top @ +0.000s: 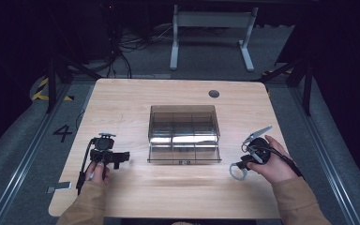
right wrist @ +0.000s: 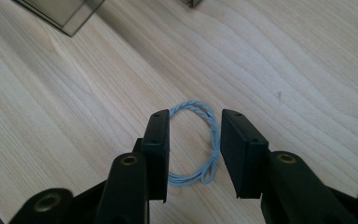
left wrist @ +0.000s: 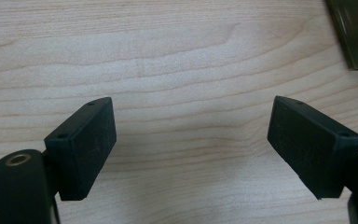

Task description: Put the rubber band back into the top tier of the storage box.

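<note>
Right gripper points down at the pale wooden table, its two black jaws standing partly apart. Between them lies a small loop of light-blue twisted cord, flat on the wood. Whether the pads touch the cord cannot be told: it lies close against the right-hand pad, while a gap shows at the other. In the high view the same right gripper sits at the near right of the table, held in the person's right hand, with the cord loop just below its tip.

To the left of that hand, at the table's middle, stands a smoky transparent plastic box with inner compartments; its corner appears at the upper left of the right gripper view.

Left gripper hangs over bare wood at the near left of the table, jaws wide apart with nothing between them. It is held in the left hand, well apart from the box.
</note>
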Available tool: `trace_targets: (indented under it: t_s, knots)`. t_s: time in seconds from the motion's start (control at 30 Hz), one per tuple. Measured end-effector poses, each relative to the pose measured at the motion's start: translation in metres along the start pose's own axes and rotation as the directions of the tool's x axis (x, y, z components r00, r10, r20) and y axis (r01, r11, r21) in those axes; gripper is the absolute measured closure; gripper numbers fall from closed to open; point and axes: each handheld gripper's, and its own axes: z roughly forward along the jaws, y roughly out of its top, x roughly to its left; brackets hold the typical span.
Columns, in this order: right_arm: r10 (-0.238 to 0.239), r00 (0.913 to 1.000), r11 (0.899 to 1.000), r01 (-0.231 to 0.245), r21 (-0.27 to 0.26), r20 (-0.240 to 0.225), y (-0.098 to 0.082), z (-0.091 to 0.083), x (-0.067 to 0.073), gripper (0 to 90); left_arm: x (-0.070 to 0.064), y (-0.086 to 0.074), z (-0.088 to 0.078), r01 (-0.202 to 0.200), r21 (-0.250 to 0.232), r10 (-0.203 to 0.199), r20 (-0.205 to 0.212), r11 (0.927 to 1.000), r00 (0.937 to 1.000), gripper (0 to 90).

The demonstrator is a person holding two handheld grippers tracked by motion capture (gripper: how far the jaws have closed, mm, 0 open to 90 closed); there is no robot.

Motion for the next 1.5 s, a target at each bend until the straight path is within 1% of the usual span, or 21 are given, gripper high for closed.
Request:
trace_targets:
  t_s: [0.1,0.13,0.23,0.3,0.33,0.57,0.7,0.73,0.83,1.0,1.1,1.17,1.33,1.5]
  knots:
    - [-0.004,1.0000,1.000,0.004,0.017,0.000,0.000,0.006,0.000,64.8,0.000,0.000,0.000,-0.002,0.001,0.002,0.000,1.0000,1.0000,16.2]
    - [0.003,1.0000,1.000,-0.003,0.022,0.003,0.000,0.008,-0.001,65.1,0.000,0.000,0.000,-0.002,0.002,0.002,-0.001,1.0000,1.0000,16.2]
    - [0.027,0.9991,0.998,-0.029,0.048,0.033,-0.001,0.013,-0.002,66.5,0.000,0.000,0.000,0.001,0.002,-0.001,-0.001,1.0000,1.0000,16.2]
    - [0.043,0.9985,0.997,-0.045,0.056,0.033,-0.002,0.016,-0.004,67.1,0.000,0.000,0.000,0.003,0.001,-0.003,-0.001,1.0000,1.0000,16.2]
    - [0.052,0.9980,0.997,-0.054,0.059,0.037,-0.002,0.017,-0.004,67.3,0.000,0.000,0.000,0.003,0.001,-0.003,0.000,1.0000,1.0000,16.2]
    - [0.064,0.9972,0.994,-0.068,0.086,0.039,-0.004,0.022,-0.009,69.4,0.000,0.000,0.000,0.004,0.001,-0.004,0.000,1.0000,1.0000,16.2]
    - [0.072,0.9960,0.992,-0.078,0.103,0.052,-0.004,0.025,-0.008,71.8,0.000,0.000,0.000,0.000,0.003,0.000,0.002,1.0000,1.0000,16.2]
    - [0.084,0.9950,0.990,-0.089,0.107,0.055,-0.004,0.025,-0.008,72.3,0.001,0.000,-0.001,-0.001,0.002,0.001,0.004,1.0000,1.0000,16.2]
    - [0.094,0.9934,0.988,-0.101,0.114,0.066,-0.005,0.026,-0.009,74.3,0.000,0.000,0.000,0.002,0.000,-0.002,0.003,1.0000,1.0000,16.2]
    - [0.093,0.9933,0.986,-0.101,0.133,0.069,-0.005,0.028,-0.009,76.8,0.001,0.000,-0.001,0.004,-0.002,-0.004,0.005,1.0000,1.0000,16.2]
    - [0.092,0.9929,0.986,-0.102,0.134,0.076,-0.004,0.030,-0.007,78.0,0.001,0.000,-0.001,0.005,-0.003,-0.005,0.007,1.0000,1.0000,16.2]
    - [0.081,0.9938,0.986,-0.091,0.137,0.077,-0.004,0.030,-0.007,79.4,0.001,0.000,-0.001,0.003,-0.004,-0.003,0.008,1.0000,1.0000,16.2]
    - [0.081,0.9935,0.984,-0.092,0.150,0.081,-0.004,0.031,-0.007,84.9,0.001,0.000,-0.001,0.005,-0.004,-0.005,0.009,1.0000,0.9999,16.2]
    - [0.092,0.9929,0.984,-0.102,0.145,0.076,-0.004,0.030,-0.007,85.8,0.001,0.000,-0.001,0.005,-0.004,-0.005,0.009,1.0000,0.9999,16.2]
